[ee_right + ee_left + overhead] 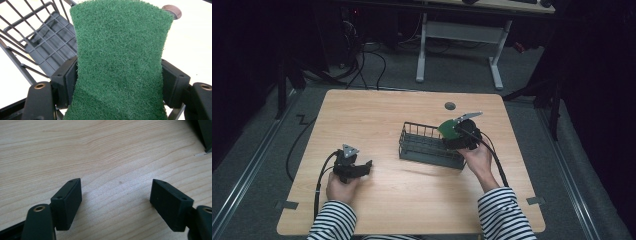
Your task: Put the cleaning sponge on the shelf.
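Spanning a dark room, wooden table [377, 115] bears wire basket [428, 145].

My right gripper [458, 134] holds the scouring pad [448, 129] over the wire basket's [424, 147] right end; my left gripper [362, 167] rests well left of it.
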`<state>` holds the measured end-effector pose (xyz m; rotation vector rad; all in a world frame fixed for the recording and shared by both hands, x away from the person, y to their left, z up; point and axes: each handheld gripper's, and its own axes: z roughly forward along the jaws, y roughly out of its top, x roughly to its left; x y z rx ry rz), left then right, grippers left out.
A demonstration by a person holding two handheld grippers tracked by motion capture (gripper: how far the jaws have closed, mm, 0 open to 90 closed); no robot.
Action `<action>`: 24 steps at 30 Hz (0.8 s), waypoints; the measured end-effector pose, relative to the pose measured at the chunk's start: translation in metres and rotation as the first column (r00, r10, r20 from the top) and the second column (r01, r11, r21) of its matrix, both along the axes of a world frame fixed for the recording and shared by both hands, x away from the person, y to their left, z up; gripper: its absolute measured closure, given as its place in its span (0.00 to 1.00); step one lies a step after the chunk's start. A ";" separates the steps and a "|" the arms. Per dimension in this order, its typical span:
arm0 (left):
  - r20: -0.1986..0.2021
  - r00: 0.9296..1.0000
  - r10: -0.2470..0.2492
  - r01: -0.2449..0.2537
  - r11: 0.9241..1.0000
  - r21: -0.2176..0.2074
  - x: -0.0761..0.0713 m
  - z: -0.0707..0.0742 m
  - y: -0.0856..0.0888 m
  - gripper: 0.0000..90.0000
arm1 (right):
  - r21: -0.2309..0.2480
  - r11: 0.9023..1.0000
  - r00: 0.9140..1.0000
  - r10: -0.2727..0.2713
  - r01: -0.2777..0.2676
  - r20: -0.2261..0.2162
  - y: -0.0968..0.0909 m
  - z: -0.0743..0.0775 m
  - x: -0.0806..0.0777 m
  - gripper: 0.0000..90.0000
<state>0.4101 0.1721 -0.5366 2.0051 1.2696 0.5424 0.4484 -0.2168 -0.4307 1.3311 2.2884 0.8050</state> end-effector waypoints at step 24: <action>-0.001 1.000 0.003 -0.003 1.000 0.000 0.000 0.000 0.000 0.29 | -0.042 0.999 1.000 -0.027 0.028 0.010 0.005 -0.002 -0.001 0.30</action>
